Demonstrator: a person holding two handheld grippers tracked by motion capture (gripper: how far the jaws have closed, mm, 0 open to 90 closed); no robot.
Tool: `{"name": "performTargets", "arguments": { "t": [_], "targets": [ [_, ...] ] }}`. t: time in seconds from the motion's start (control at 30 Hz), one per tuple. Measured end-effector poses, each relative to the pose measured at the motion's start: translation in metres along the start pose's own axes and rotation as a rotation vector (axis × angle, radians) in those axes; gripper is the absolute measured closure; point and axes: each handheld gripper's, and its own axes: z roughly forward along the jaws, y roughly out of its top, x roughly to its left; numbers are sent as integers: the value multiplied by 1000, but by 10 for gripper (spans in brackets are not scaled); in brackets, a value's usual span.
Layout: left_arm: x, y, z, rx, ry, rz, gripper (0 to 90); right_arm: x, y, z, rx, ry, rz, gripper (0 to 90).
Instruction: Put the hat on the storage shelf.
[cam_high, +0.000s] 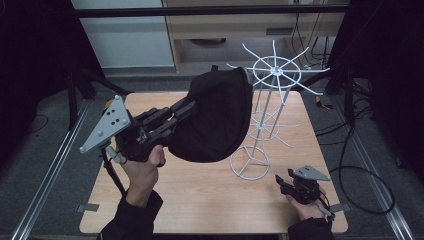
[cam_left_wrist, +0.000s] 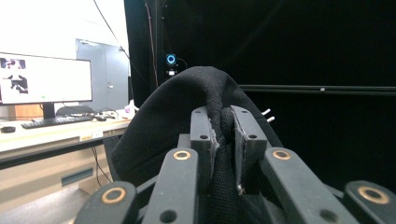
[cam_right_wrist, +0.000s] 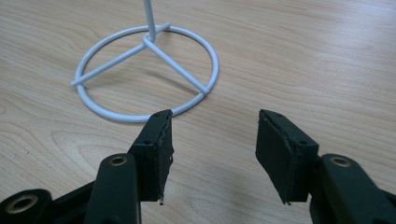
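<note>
**Black cap pinched and lifted beside the white rack**

The left gripper has its jaws squeezed on a fold of the black cap, which hangs beyond them, just beside the white wire rack and hiding part of it. The right gripper rests low on the wooden table, jaws apart around nothing; the rack's ring base lies just ahead. The left gripper view shows a monitor past the cap.
</note>
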Motion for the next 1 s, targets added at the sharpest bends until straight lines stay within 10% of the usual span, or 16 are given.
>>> {"name": "performTargets", "arguments": {
  "t": [1.0],
  "targets": [
    [25, -54, 20, 173, 36, -86, 782, 1, 0, 1, 10, 3, -5, 446]
  ]
}}
